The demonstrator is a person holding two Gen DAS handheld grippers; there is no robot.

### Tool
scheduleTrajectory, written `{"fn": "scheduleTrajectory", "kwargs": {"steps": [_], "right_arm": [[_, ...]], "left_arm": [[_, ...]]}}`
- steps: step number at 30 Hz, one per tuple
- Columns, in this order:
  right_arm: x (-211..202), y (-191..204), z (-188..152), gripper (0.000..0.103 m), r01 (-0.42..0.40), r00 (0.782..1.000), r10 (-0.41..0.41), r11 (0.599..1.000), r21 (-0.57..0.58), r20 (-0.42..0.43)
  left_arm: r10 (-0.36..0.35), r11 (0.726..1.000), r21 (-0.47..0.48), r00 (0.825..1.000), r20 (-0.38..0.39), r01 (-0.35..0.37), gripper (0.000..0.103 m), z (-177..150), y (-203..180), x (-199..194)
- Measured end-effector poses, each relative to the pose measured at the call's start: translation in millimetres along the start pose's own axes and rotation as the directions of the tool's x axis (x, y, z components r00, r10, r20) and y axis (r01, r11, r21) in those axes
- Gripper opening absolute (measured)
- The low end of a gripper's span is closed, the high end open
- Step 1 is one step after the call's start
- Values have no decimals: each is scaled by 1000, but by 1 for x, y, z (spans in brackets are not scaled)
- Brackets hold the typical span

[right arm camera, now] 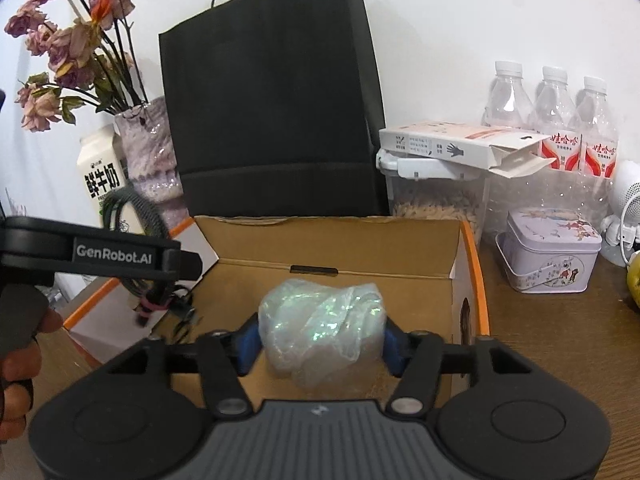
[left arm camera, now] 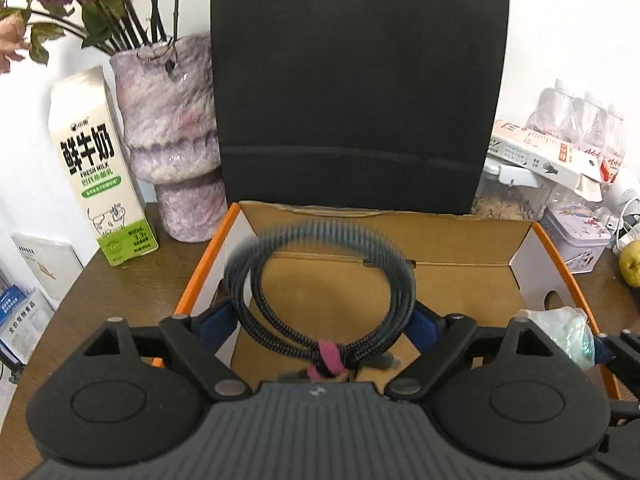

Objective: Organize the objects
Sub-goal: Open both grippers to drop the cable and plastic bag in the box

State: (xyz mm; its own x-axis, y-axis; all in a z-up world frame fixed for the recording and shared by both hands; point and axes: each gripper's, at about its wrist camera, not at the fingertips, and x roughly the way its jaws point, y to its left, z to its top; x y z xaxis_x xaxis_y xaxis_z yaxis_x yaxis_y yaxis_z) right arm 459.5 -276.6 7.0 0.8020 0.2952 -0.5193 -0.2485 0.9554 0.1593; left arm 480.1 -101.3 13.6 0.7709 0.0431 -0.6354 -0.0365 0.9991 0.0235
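Observation:
An open cardboard box (left arm camera: pixel 524 256) with orange edges sits on the wooden table; it also shows in the right wrist view (right arm camera: pixel 456 248). My left gripper (left arm camera: pixel 320 316) is shut on a coiled black braided cable (left arm camera: pixel 316 272) bound with a pink tie (left arm camera: pixel 326 362), held over the box's left part. The cable also shows in the right wrist view (right arm camera: pixel 132 216). My right gripper (right arm camera: pixel 320 338) is shut on a crumpled iridescent plastic bundle (right arm camera: pixel 324 320), held over the box's right part. The bundle also shows in the left wrist view (left arm camera: pixel 568 332).
Behind the box stands a black paper bag (right arm camera: pixel 272 112). A milk carton (left arm camera: pixel 96 172) and a purple vase (left arm camera: pixel 172 136) with dried flowers stand left. Right are a clear container (right arm camera: pixel 436 196), a flat carton (right arm camera: pixel 460 144), water bottles (right arm camera: pixel 556 120), a tin (right arm camera: pixel 548 252) and a pear (left arm camera: pixel 630 264).

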Motion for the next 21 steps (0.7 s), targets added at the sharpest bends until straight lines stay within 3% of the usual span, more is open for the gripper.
{"fn": "scheduleTrajectory", "kwargs": {"steps": [1,2,4,7,21], "right_arm": [[0,0,0,80,5,1000,-5,1000,1,4],[-1,0,0,86,8,1000,-8,1000,2,8],[-1,-1,1,89,8,1000,-8,1000,6,11],[-1,-2,1,103,19,1000,-19,1000,8,10],[-9,1,2,103,30,999,-30,1000,-3,18]], "left_arm": [[5,1000,-2,1000,5,-5,103,-1,1,0],[12,1000,-6,1000,15,-11,103,-2,2,-1],[7,1000,-13,1000,19,-7,103,-2,4,-1],[0,1000,-26,1000,18,0,103,-2,6,-2],[-1,1000,-19,999,41,2,103,-5,4,-16]]}}
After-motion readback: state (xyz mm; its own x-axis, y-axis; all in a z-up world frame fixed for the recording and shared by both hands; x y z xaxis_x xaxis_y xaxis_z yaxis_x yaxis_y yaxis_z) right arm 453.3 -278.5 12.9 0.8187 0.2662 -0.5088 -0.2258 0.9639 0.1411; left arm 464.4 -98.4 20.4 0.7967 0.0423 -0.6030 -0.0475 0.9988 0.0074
